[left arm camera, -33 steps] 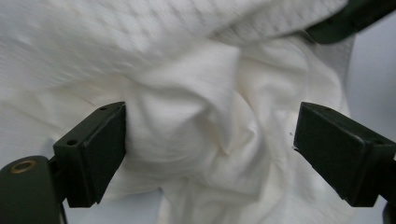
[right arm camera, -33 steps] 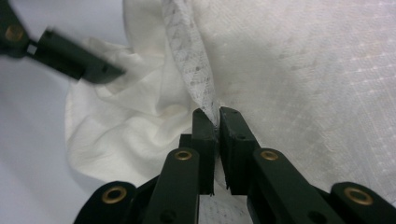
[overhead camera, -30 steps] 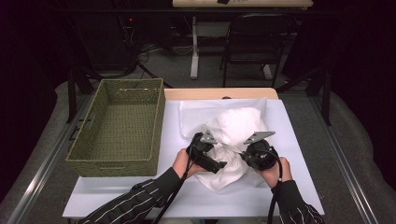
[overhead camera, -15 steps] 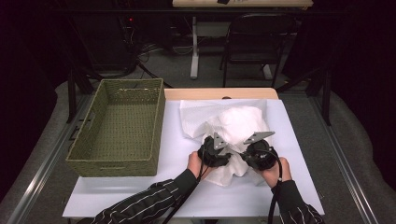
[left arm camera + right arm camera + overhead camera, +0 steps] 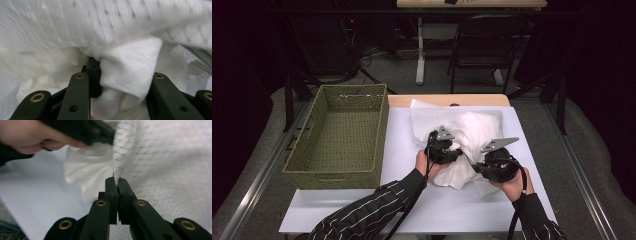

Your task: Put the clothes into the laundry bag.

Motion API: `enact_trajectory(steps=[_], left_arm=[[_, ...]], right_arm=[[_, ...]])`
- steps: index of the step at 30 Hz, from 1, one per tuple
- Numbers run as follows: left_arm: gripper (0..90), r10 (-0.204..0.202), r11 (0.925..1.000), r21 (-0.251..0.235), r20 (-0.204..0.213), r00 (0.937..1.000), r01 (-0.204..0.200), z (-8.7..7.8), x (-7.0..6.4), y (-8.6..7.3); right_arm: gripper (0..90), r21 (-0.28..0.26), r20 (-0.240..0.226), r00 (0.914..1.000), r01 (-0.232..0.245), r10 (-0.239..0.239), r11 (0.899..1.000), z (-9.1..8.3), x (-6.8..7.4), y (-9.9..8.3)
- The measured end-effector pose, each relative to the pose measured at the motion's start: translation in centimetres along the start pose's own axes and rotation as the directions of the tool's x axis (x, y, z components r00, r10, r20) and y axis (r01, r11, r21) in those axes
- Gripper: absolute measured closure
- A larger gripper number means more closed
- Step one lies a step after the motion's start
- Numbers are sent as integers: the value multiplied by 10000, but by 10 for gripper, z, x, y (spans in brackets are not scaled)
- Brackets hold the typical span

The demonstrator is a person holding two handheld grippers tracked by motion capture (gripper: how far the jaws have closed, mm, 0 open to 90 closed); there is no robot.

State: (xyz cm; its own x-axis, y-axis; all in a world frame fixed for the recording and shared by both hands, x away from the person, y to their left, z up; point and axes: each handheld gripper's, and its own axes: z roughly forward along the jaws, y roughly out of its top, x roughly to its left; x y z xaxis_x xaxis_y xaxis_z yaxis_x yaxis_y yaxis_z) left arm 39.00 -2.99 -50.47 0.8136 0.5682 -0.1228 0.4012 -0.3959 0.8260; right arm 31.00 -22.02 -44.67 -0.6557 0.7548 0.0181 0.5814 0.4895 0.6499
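Both tongs are working on the white cloth (image 5: 464,135), which is lying bunched on the white table (image 5: 402,145) to the right of the green basket (image 5: 339,137). We are holding the left tongs (image 5: 451,150) at the near left part of the heap, and in the left gripper view we are seeing a thick fold of cloth (image 5: 127,72) wedged between the two black jaws, one jaw pressing against its left side and the other sitting at its right, so these tongs are grasping the cloth. More cloth is hanging over the jaws from above.

We are holding the right tongs (image 5: 479,167) at the near right edge of the heap, just beside the left ones. In the right gripper view the right tongs (image 5: 115,181) are clenched, jaws pressed together with a thin edge of the dotted cloth (image 5: 160,165) pinched at their tips. The cloth is rising up and to the right from that pinch, while the left tongs (image 5: 100,131) and the hand (image 5: 32,137) holding them are showing at the top left, gripping a softer bunch of the same cloth.
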Motion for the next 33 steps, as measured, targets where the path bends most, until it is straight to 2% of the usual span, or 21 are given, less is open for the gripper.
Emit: enact_trajectory(steps=[1,3,4,7,9,10,11,12,13,17,19,20,22,23,24,26,28,29,30,33], left_arm=[[661,106,9999,7,15,9999,-106,0,-1,-1],[659,90,10000,-22,104,9999,-90,1,-3,-3],[659,142,9999,-36,142,9998,-141,1,-5,-3],[659,289,9996,-40,266,9992,-288,2,-10,-3],[657,346,9994,-16,425,9985,-346,4,-16,-3],[657,376,9993,-39,469,9982,-375,4,-19,-4],[657,383,9993,-48,498,9980,-381,4,-22,-4],[658,350,9994,-40,490,9982,-348,5,-23,-4],[659,347,9994,-101,507,9981,-342,4,-24,-4],[659,170,9996,-225,684,9975,-155,3,-20,4],[654,209,9996,-184,735,9971,-196,6,-19,6],[641,302,9995,-110,735,9968,-295,9,-19,5],[593,489,9988,-5,824,9954,-490,12,-19,5],[551,727,9972,122,839,9938,-740,12,-19,5],[501,800,9963,232,937,9924,-825,11,-18,4],[401,940,9940,460,1075,9897,-994,8,-14,1],[305,1158,9902,626,1318,9845,-1248,2,-11,-3],[226,1158,9902,626,1318,9845,-1248,2,-11,-3],[182,1253,9897,516,1338,9831,-1332,-7,-9,-8],[183,1089,9901,750,1225,9865,-1186,-18,-4,-13]], right_arm=[[802,77,152,9997,-208,207,9998,2,-3,-1],[740,-103,435,9982,-409,413,9991,3,-7,0],[678,-271,669,9973,-281,298,9992,3,-6,2],[635,-988,1400,9899,-65,203,9951,0,3,15],[705,-1162,1802,9836,329,-115,9927,2,10,22],[819,-1114,2062,9782,495,-257,9925,5,12,24],[873,-1177,2106,9770,590,-331,9913,7,14,23],[882,-1332,2250,9733,773,-458,9881,8,15,22],[887,-1511,2306,9717,877,-512,9846,7,17,21],[892,-2088,1522,9868,871,-557,9741,-7,19,20],[892,-2168,1301,9907,667,-388,9739,-10,16,18],[892,-2000,1265,9916,540,-289,9783,-7,13,17],[892,-1497,1527,9883,210,22,9885,3,5,15],[891,-1295,1653,9861,60,156,9916,8,1,13],[891,-1211,1785,9836,-57,274,9926,11,-3,11],[890,-1125,1752,9834,-279,475,9933,14,-7,9],[890,-1068,1794,9829,-224,414,9940,15,-7,9],[889,-1058,1843,9819,-244,437,9941,15,-6,10],[889,-954,1909,9810,-165,346,9953,16,-5,10],[886,-892,1987,9798,-40,217,9960,18,-4,10]])
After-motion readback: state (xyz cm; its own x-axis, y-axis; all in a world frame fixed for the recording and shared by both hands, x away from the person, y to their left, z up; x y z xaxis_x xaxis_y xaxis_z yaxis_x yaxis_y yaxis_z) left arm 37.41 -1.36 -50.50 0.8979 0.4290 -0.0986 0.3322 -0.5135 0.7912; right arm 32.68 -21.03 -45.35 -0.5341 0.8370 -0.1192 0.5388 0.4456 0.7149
